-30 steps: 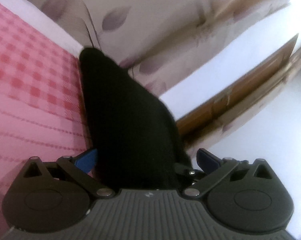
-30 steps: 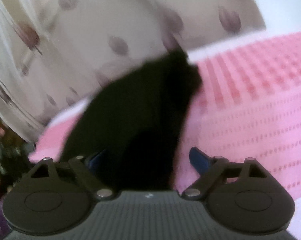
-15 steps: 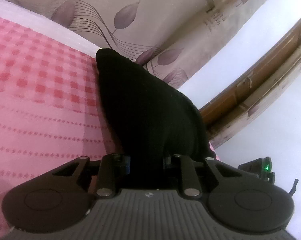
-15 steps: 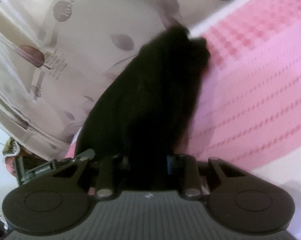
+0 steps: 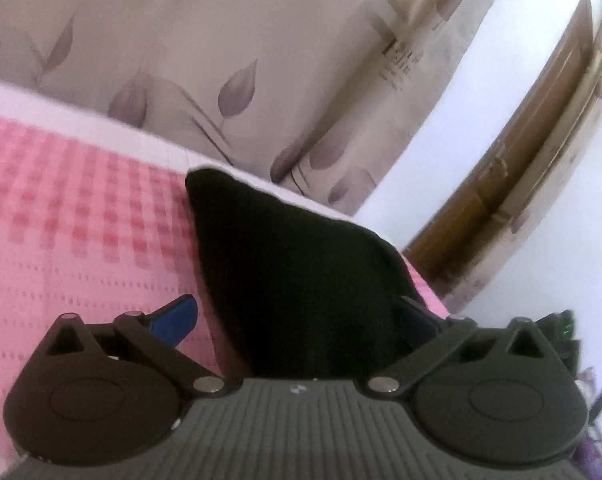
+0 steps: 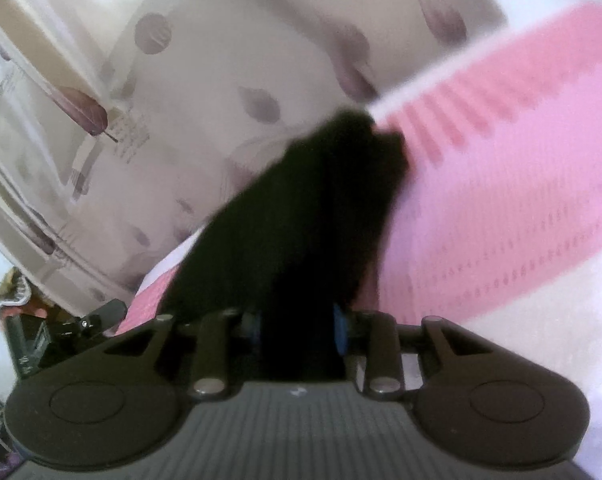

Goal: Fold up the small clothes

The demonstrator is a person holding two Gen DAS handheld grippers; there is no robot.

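A small black garment [image 5: 297, 264] lies bunched on a pink checked bedspread [image 5: 73, 216] and runs to a point near the bed's far edge. My left gripper [image 5: 299, 312] straddles its near end. The jaws are opening and stand wide; the blue left fingertip [image 5: 177, 318] is clear of the cloth, and the right one is partly hidden by it. In the right wrist view the same black garment [image 6: 321, 208] rises from my right gripper [image 6: 297, 330]. Its blue pads [image 6: 339, 330] sit close on a fold of the cloth, though the jaws are starting to open.
A beige curtain with purple leaf prints [image 5: 261, 60] hangs behind the bed. A brown wooden door frame [image 5: 513, 184] and a white wall are at the right. A black device with a green light [image 5: 561, 320] shows at the right edge. Pink bedspread [image 6: 501, 184] spreads out to the right.
My left gripper shut on the black garment half a second ago and has opened wide again, letting it go. The right gripper closed from open onto the garment and stays on it.
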